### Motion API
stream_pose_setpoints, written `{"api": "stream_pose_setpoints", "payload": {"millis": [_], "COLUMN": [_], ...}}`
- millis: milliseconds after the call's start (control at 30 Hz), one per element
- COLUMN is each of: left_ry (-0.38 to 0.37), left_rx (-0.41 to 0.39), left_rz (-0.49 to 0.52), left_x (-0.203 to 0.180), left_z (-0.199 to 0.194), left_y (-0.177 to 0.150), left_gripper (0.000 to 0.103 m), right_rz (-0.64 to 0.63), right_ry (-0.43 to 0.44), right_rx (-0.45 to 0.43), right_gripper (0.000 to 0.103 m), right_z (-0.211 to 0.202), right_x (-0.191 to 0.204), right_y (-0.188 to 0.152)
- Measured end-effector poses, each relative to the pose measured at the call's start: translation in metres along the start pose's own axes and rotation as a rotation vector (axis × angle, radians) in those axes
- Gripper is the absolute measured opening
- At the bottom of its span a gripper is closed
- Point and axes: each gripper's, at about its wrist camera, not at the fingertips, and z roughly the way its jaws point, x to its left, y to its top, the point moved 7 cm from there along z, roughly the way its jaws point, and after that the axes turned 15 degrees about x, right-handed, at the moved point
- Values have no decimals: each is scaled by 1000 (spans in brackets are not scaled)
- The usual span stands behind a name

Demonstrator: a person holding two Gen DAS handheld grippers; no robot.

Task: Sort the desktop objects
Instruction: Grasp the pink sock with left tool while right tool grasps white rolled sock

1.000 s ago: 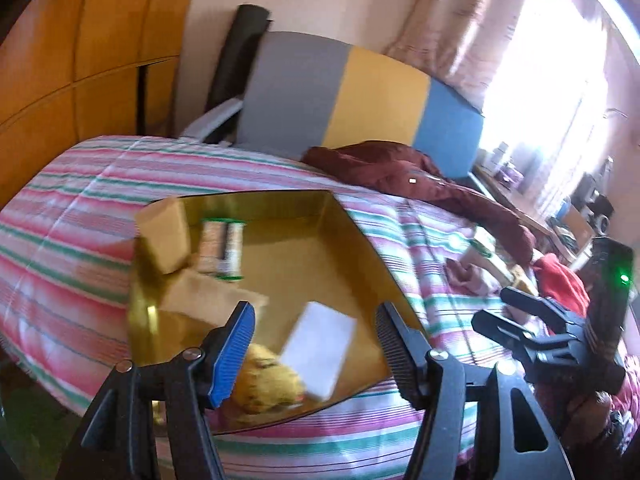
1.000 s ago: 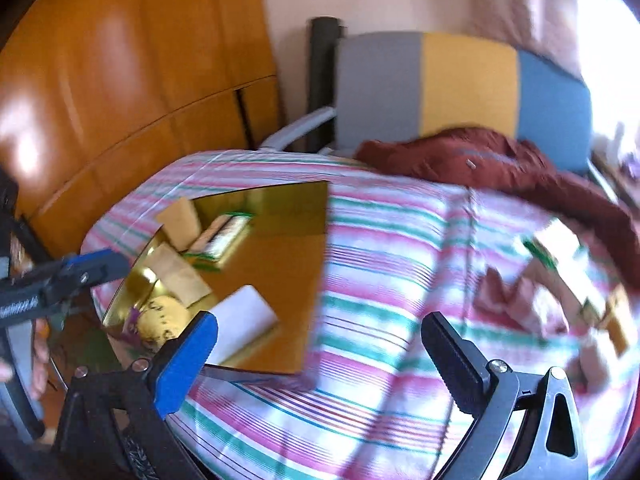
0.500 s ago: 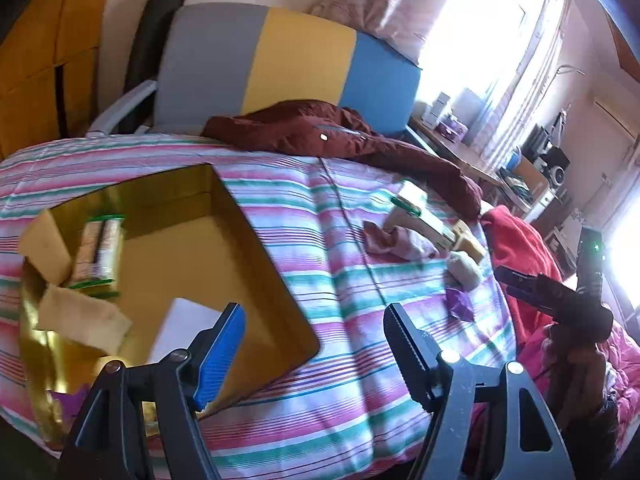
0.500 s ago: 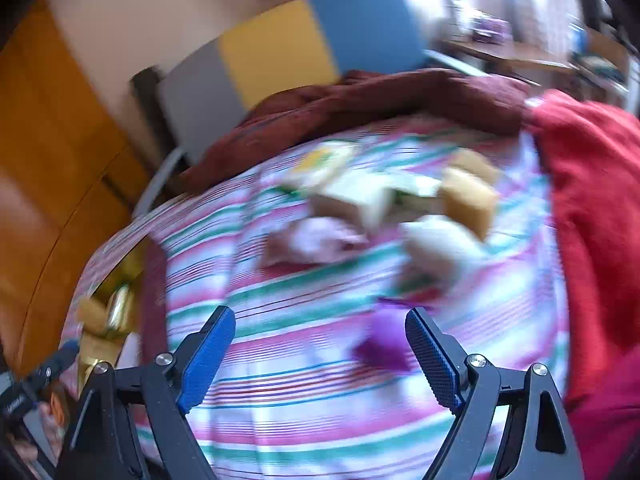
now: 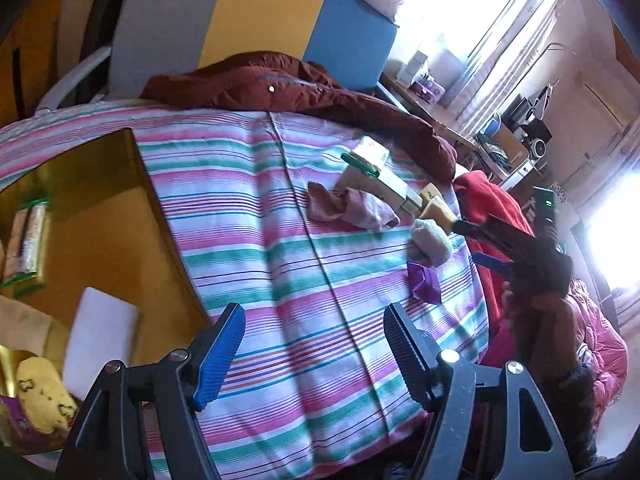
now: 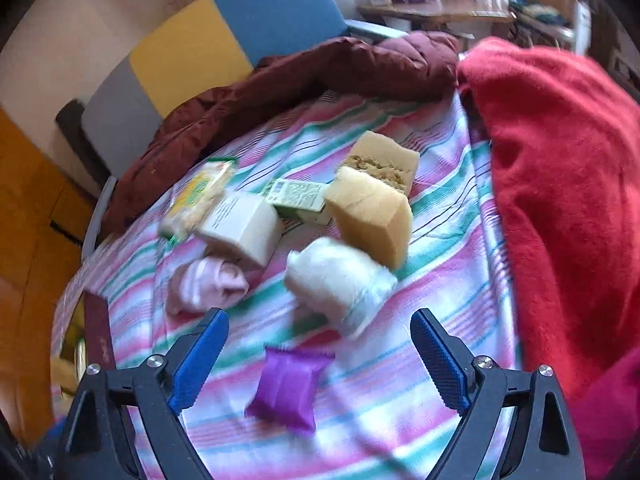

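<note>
Right tongs (image 6: 319,354): jaws wide and opening, nothing clamped; purple packet (image 6: 289,386) on striped bed cover (image 6: 420,240) low between the jaws, untouched. Just beyond: white wrapped bundle (image 6: 338,280), pink cloth (image 6: 208,284), yellow sponge block (image 6: 372,216), white box (image 6: 240,228).

Left tongs (image 5: 314,350): jaws wide, empty, over bare stripes. Gold tray (image 5: 104,216) at left, holding white pad (image 5: 100,332) and yellow toy (image 5: 44,396). Purple packet well off to the right, near right tongs.
</note>
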Motion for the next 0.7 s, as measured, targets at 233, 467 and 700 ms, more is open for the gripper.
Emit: {"api": "stream_pose_setpoints", "payload": {"millis": [233,467,700], "left_ry": [15,7,-6], "left_rx": [3,41,66], "left_rz": [41,64,86], "left_x": [-26,-47,-62], "left_z": [18,52,85], "left_y": [23,47,79], "left_gripper": [72,72,72], "right_rz": [81,71,22], "right_ry": [18,-15,-40], "right_rx": [27,53,83], "right_gripper": [93,93,75], "right_z": [29,38,46], "right_x": [-12,-13,-10], "right_y": [13,12,8]}}
